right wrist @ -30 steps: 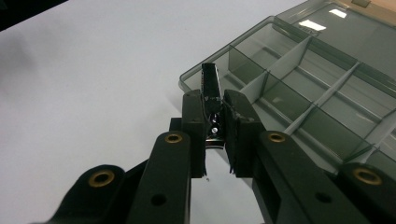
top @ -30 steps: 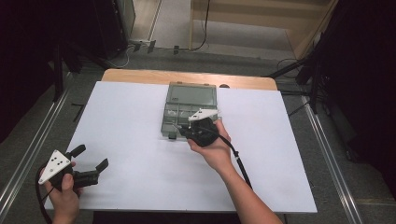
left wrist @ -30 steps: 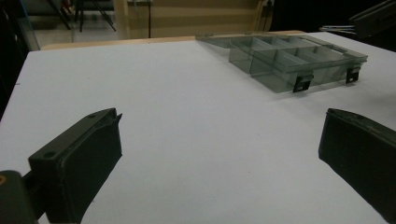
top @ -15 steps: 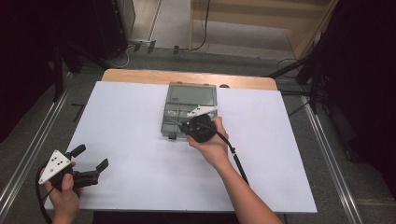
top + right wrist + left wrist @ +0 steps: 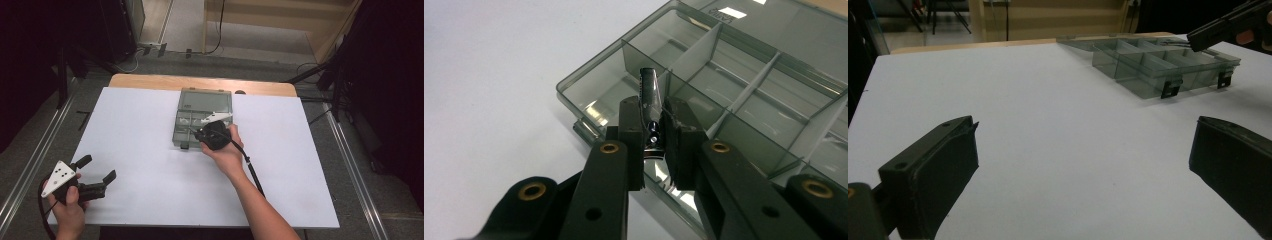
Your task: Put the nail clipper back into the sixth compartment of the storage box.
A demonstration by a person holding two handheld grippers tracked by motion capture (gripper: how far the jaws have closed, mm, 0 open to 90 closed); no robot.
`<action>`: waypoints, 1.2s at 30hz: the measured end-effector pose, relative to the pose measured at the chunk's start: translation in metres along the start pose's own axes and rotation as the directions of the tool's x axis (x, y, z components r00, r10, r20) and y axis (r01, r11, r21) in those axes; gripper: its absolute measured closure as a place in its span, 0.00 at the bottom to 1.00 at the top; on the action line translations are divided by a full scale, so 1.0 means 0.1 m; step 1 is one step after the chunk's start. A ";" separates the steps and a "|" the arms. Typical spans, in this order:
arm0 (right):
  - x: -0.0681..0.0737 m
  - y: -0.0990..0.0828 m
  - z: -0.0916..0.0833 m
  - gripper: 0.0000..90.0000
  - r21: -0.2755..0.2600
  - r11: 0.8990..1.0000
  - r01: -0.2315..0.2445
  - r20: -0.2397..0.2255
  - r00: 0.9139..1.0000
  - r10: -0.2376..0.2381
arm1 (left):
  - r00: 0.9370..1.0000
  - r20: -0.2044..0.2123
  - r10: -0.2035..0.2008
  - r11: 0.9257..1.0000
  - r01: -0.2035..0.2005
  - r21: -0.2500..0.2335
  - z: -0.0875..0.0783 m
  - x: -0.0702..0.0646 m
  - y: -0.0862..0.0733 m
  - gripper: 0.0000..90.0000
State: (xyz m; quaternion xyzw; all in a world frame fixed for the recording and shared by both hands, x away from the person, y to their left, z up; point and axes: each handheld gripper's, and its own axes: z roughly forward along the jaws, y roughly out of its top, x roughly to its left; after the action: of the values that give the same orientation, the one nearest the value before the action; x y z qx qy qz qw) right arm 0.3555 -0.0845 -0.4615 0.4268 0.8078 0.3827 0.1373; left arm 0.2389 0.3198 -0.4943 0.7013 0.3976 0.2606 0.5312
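A smoky clear compartment box [image 5: 192, 120] lies open at the table's middle back, its lid [image 5: 205, 100] flat behind it; the left gripper view has the box [image 5: 1158, 67] at upper right. My right gripper [image 5: 652, 117] is shut on a small dark cylindrical part [image 5: 648, 100], held over the box's [image 5: 744, 100] near-left compartments. From above, the right gripper [image 5: 202, 134] sits over the box's front edge. My left gripper [image 5: 97, 167] rests at the front left of the table, jaws wide open with nothing between them [image 5: 1083, 165].
A white sheet [image 5: 150, 160] covers the wooden table [image 5: 150, 80], with bare room left and right of the box. Metal rails [image 5: 30, 165] run along both sides. The right gripper's cable [image 5: 252, 172] trails along the forearm.
The right gripper has shifted slightly left and nearer over the box's front compartments. The left gripper has stayed in place.
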 end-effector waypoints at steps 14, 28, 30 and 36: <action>-0.09 -0.01 0.02 0.51 -0.052 0.997 -0.053 -0.049 0.998 0.050 | 1.000 -0.001 0.000 1.000 0.000 0.002 0.00 -0.01 0.00 0.00; -0.18 -0.12 -0.31 0.00 -0.143 0.987 -0.070 -0.073 0.996 0.060 | 1.000 -0.002 0.000 1.000 0.000 0.000 0.01 -0.01 0.00 0.00; -0.19 -0.15 -0.37 0.00 -0.155 0.986 -0.067 -0.066 0.996 0.057 | 1.000 -0.003 0.001 1.000 -0.001 0.001 0.01 -0.01 0.00 0.00; -0.23 -0.24 -0.51 0.00 -0.170 0.984 -0.060 -0.053 0.997 0.051 | 1.000 -0.005 0.003 1.000 -0.003 0.004 0.01 -0.01 0.00 0.00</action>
State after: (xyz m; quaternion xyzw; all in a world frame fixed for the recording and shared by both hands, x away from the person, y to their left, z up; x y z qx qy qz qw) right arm 0.3272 -0.1364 -0.4471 0.4264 0.7629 0.4645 0.1431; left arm 0.2389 0.3182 -0.4946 0.7022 0.3984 0.2626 0.5284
